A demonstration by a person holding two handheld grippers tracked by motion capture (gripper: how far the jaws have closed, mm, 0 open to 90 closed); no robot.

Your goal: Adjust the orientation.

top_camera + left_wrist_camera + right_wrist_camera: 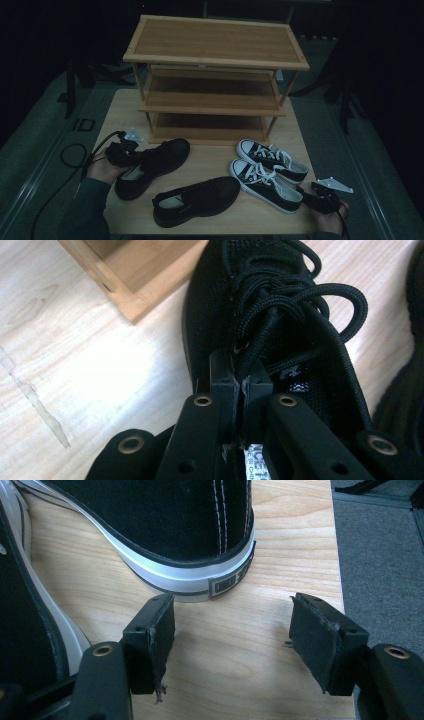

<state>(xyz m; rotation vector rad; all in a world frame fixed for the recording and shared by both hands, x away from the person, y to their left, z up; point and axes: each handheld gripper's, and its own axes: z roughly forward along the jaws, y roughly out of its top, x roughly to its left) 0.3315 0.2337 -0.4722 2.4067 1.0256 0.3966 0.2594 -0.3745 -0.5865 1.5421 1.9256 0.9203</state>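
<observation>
black mesh shoe (260,315) sits right at the left gripper (241,382), whose jaws are pinched tight on its tongue by the laces, the wooden rack (135,275) ahead to their left. just ahead of the right gripper (232,630), jaws spread wide over bare table (240,680), stands a white-soled sneaker (165,530) heel.

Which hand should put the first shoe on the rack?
Left. The left gripper is already shut on the black shoe nearest the rack; the right gripper sits open behind the sneakers.
</observation>
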